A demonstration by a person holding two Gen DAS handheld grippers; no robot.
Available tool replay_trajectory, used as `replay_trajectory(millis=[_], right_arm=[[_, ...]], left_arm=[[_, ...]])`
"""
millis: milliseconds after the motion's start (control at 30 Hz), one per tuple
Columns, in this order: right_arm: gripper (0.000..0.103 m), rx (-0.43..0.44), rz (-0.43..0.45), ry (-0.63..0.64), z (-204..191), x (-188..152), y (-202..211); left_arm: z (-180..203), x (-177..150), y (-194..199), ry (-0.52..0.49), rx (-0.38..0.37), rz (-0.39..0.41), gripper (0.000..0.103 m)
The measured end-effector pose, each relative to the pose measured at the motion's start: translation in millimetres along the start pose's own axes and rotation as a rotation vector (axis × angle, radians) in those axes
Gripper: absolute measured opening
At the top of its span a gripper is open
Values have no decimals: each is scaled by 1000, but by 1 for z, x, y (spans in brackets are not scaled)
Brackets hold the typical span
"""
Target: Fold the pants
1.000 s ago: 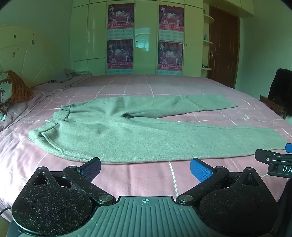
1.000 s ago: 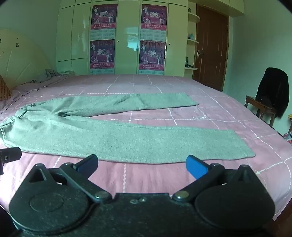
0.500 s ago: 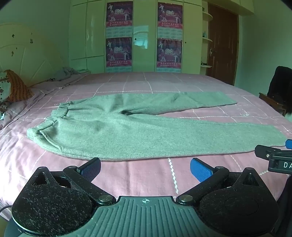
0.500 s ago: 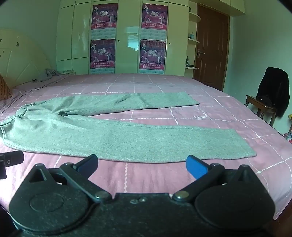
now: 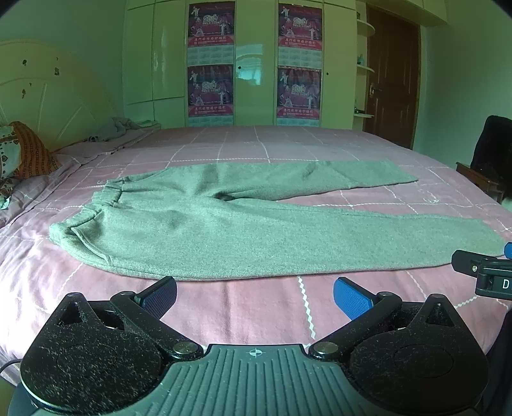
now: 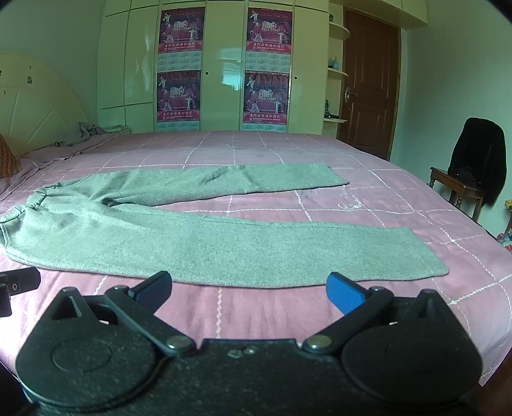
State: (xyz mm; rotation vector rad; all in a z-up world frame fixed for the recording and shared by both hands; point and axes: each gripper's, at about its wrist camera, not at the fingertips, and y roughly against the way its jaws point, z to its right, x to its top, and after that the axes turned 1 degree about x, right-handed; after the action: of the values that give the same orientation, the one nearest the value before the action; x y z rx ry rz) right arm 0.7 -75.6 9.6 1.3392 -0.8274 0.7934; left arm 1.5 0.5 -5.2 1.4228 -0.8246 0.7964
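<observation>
Holding my left gripper (image 5: 254, 292) and right gripper (image 6: 249, 289) with fingers spread wide and empty just short of the near leg's edge, I see the grey pants (image 5: 224, 224) lying flat on the pink bedspread (image 5: 256, 307), waistband left, legs fanned rightward.

1. Pale green walls (image 6: 448, 80), lit by soft daylight.
2. Glossy cream wardrobe (image 6: 220, 80) across the far wall, four purple posters (image 6: 180, 30) on its doors.
3. Dark brown door (image 6: 368, 86) right of it, small corner shelves (image 6: 336, 73) between.
4. Cream headboard (image 5: 38, 105) at left.
5. Wooden chair (image 6: 454, 188) at right, draped with dark clothing (image 6: 480, 156).
</observation>
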Motion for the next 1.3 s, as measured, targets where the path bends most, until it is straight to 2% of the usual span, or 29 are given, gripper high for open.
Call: replay_trajectory(millis=[1300], right_arm=[[103, -9, 6, -1, 0, 1, -1]], left_arm=[[-3, 0, 0, 7, 2, 4, 103]])
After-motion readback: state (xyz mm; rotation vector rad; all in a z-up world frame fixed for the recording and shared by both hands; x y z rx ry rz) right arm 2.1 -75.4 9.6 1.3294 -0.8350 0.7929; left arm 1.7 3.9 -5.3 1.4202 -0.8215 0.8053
